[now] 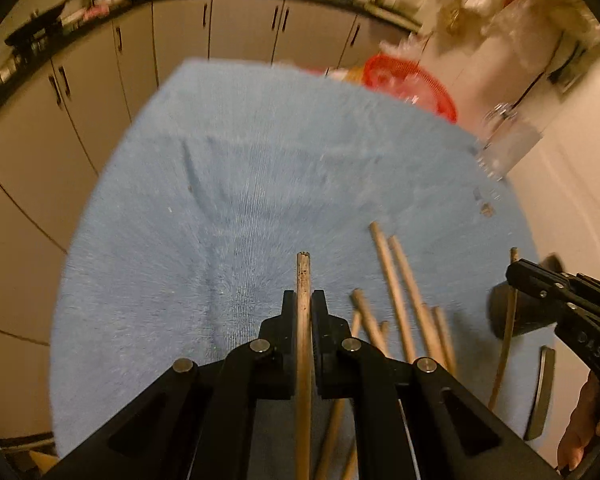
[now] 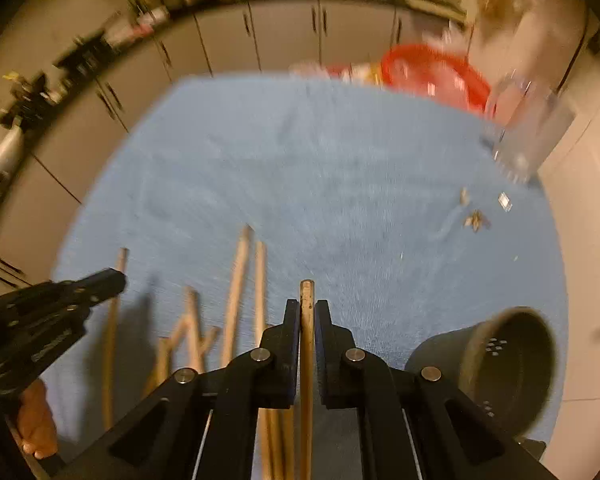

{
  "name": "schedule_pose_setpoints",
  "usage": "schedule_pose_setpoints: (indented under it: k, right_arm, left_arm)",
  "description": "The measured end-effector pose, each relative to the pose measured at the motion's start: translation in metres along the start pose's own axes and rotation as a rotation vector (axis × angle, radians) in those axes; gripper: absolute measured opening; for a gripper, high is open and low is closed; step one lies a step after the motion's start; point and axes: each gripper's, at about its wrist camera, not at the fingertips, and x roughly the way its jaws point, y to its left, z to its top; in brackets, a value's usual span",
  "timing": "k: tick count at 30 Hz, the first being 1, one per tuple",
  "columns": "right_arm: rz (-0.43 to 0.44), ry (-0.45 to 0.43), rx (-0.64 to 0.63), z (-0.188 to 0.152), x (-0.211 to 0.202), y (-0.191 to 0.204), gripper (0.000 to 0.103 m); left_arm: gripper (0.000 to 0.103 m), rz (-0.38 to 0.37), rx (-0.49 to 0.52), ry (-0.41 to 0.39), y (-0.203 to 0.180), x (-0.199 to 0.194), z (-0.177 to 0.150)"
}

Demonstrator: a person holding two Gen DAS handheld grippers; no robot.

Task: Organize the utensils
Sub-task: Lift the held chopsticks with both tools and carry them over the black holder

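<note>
My left gripper [image 1: 303, 296] is shut on a wooden chopstick [image 1: 302, 272] whose tip sticks out past the fingers. More chopsticks [image 1: 396, 280] lie loose on the blue towel [image 1: 240, 184] just to its right. In the right wrist view my right gripper [image 2: 307, 305] is shut on another chopstick [image 2: 307, 292]. A dark round utensil holder [image 2: 500, 364] lies on its side at the lower right, mouth toward the camera. Each gripper shows in the other's view: the right gripper [image 1: 514, 270] pinching its stick in front of the holder [image 1: 500, 312], the left gripper [image 2: 118, 280] beside the loose chopsticks [image 2: 236, 292].
A red basket [image 2: 436, 72] and a clear plastic container [image 2: 528, 128] stand at the towel's far right edge. Small scraps [image 2: 476, 220] lie near them. A dark curved piece [image 1: 540, 392] lies off the towel's right edge. Cabinets [image 1: 240, 32] line the far side.
</note>
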Motion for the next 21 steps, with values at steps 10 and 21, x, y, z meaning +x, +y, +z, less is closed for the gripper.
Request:
schedule_pose_setpoints:
  k: [10,21]
  right_arm:
    - [0.084,-0.274,0.049,-0.035,-0.091,-0.001,0.007]
    - [0.108,-0.396,0.079,-0.062,-0.124,-0.019,0.007]
  left_arm:
    - [0.007,-0.028,0.028,-0.216,-0.019,-0.106,-0.025]
    - [0.007,-0.04,0.089,-0.276,-0.047,-0.13,-0.033]
